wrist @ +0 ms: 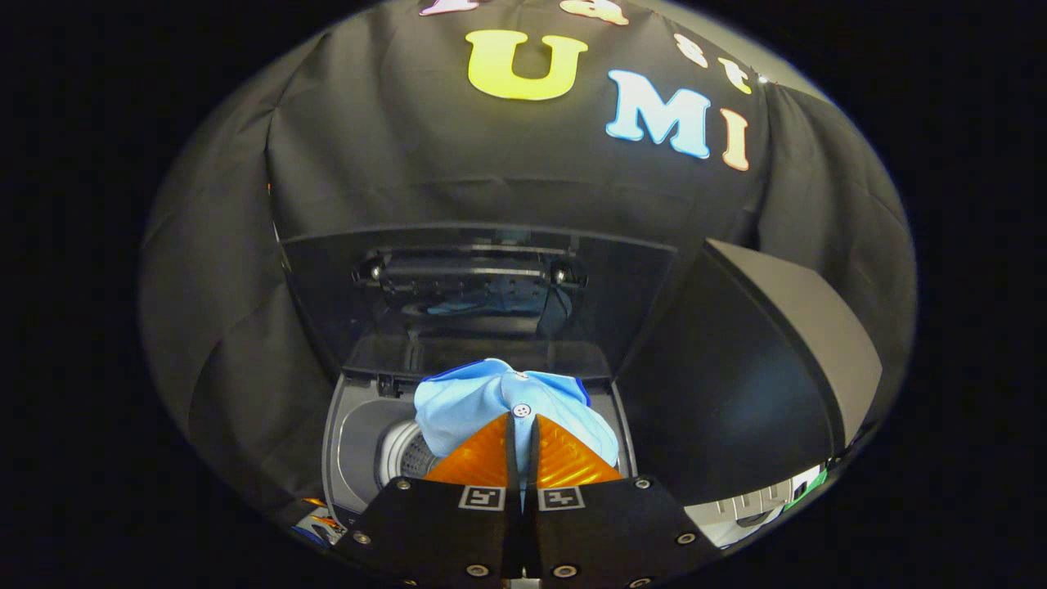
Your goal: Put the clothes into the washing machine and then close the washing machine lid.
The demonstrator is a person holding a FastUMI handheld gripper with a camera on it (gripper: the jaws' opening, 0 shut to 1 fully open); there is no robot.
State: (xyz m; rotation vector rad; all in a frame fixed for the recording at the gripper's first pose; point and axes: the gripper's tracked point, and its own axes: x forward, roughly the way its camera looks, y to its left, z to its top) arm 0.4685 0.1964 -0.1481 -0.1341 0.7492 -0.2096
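1. Gripper view: the washing machine (352, 442) sits open, its lid (483, 286) standing upright behind the drum opening.
2. The light blue shirt (483, 401) hangs above the drum.
3. The gripper (522, 425) is clamped together on the shirt's cloth, just below a button (521, 410).

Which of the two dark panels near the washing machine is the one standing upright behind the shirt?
The glass lid, open behind the drum opening; the other panel slopes beside it.
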